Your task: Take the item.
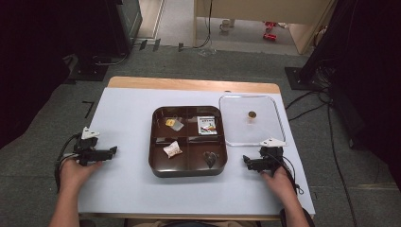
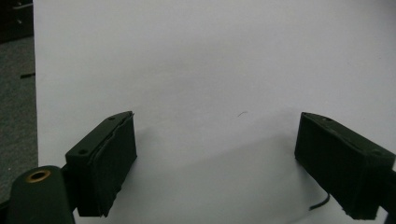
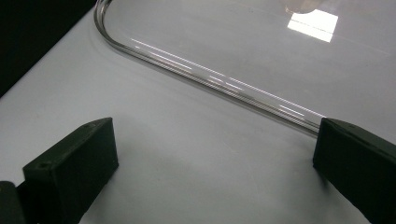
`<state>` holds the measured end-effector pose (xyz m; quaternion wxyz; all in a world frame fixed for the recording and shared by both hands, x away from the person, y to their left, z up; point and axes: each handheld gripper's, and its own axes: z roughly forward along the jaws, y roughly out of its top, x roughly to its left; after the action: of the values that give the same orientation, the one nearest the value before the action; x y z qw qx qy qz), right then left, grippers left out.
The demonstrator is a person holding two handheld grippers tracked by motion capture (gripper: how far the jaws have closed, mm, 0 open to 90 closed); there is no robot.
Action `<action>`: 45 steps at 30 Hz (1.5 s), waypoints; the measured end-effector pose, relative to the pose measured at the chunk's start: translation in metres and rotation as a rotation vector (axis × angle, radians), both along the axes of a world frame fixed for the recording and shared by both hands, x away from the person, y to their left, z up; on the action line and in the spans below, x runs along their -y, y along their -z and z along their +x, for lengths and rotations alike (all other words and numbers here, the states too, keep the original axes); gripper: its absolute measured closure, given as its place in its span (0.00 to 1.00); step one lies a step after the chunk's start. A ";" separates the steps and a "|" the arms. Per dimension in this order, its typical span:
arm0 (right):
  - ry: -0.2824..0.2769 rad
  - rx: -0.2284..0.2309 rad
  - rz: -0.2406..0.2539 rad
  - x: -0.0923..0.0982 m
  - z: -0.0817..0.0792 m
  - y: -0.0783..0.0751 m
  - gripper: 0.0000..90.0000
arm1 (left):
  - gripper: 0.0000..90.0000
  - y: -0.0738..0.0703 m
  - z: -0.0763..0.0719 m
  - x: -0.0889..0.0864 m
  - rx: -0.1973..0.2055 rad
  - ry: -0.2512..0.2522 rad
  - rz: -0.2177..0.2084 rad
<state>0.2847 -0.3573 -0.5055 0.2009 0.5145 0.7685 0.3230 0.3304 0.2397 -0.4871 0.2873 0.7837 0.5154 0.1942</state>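
A clear lid [image 1: 253, 120] lies right of the brown tray [image 1: 187, 169] holding small packets; both grippers' fingers [image 2: 105, 165] [image 3: 70, 170] gape, empty.

Table cover [image 1: 127, 118]: matt white sheet, smooth, paper-like.
Tabletop's far edge [image 1: 189, 84]: bare light wood.
Compartment tray [image 1: 157, 163]: glossy dark brown plastic, 4 sections.
Lid [image 1: 269, 123]: clear glossy plastic, its smooth rim catching highlights, by the tabletop's right edge.
Left gripper [image 2: 215, 163]: matt black jaws with rough pad faces.
Right gripper [image 3: 215, 163]: matt black jaws.
Floor [image 1: 189, 61]: rough grey carpet.
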 end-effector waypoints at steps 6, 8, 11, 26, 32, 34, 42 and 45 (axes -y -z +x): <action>0.000 0.000 0.000 0.000 0.000 0.000 0.00 | 0.37 -0.005 -0.001 0.001 0.004 0.022 -0.004; 0.000 0.000 0.000 0.000 0.000 0.000 0.00 | 0.40 -0.006 -0.001 0.003 0.003 0.031 0.008; 0.000 -0.001 -0.001 0.000 0.000 0.000 0.00 | 0.43 -0.010 0.000 0.004 0.006 0.033 0.001; 0.000 -0.001 -0.001 0.000 0.000 0.000 0.00 | 0.44 -0.036 -0.006 0.031 0.068 0.111 -0.004; 0.000 -0.001 -0.001 0.000 0.000 0.000 0.00 | 0.46 -0.038 -0.006 0.044 0.063 0.150 -0.008; 0.000 -0.001 -0.001 0.000 0.000 0.000 0.00 | 0.45 -0.039 -0.006 0.047 0.065 0.161 -0.010; 0.001 -0.003 0.000 0.000 0.000 0.000 0.00 | 0.47 -0.048 -0.007 0.056 0.049 0.192 -0.041; 0.002 -0.003 0.001 0.000 0.000 0.000 0.00 | 0.47 -0.052 -0.007 0.061 0.044 0.204 -0.055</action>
<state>0.2845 -0.3573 -0.5054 0.2000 0.5156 0.7683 0.3224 0.3235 0.1785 -0.4354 0.3381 0.8195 0.4316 0.1669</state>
